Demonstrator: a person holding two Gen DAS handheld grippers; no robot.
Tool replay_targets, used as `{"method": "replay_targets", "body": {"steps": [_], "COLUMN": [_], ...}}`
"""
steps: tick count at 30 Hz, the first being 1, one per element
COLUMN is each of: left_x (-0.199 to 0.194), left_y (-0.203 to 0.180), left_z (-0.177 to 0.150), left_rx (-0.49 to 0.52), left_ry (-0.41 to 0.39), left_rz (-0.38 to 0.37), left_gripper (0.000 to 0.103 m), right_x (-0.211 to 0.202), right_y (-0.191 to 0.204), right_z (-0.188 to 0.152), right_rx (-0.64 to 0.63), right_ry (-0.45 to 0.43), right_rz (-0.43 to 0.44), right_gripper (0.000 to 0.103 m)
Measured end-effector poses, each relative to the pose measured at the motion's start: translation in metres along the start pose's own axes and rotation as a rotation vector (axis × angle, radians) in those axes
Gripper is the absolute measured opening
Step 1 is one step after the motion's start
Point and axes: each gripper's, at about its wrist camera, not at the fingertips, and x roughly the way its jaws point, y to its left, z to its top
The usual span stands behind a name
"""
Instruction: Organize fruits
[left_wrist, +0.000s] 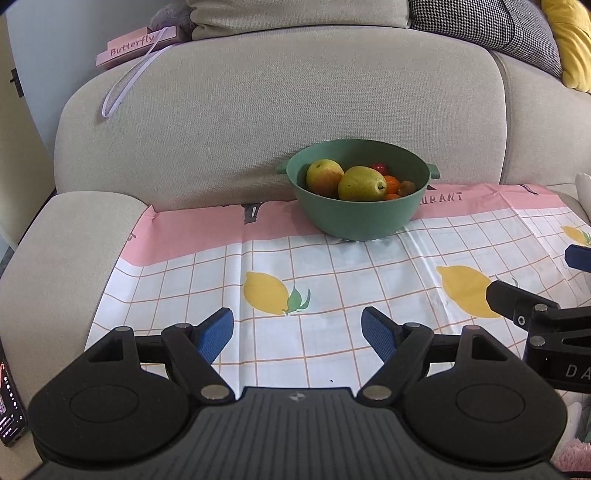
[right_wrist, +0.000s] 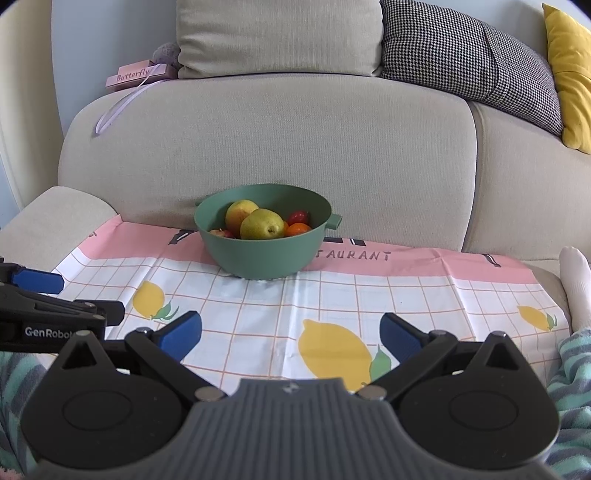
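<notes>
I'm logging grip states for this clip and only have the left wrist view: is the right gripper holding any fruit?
Observer: No. The right gripper is open, its blue pads wide apart over the lemon-print cloth, with nothing between them.
Operator: Is there any fruit in the bowl that I'm missing?
Observer: Yes. A small reddish fruit lies low against the left inner wall of the green bowl, beside the front pear.

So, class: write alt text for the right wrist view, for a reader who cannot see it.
A green bowl of pears, an orange and small red fruit sits on a lemon-print cloth spread over a beige sofa. The open right gripper hovers in front, empty.
</notes>
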Motion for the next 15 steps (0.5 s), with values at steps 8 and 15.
{"method": "replay_targets", "body": {"steps": [8,15], "left_x": [-0.0003,-0.0024], "left_y": [-0.0002,-0.0013], "left_z": [0.0001,-0.001], "left_rx": [0.004,0.007], "left_ry": [0.0,-0.015], "left_rz": [0.0,-0.001], "left_gripper": [0.093,0.092], "right_x": [0.0013,0.0031], "right_y": [-0.0002,0.0], "right_z": [0.0006,0.0004], "right_rx": [0.004,0.006], "right_ry": [0.008,0.017], "right_rz": [0.001,0.003], "right_gripper": [0.099,0.099]}}
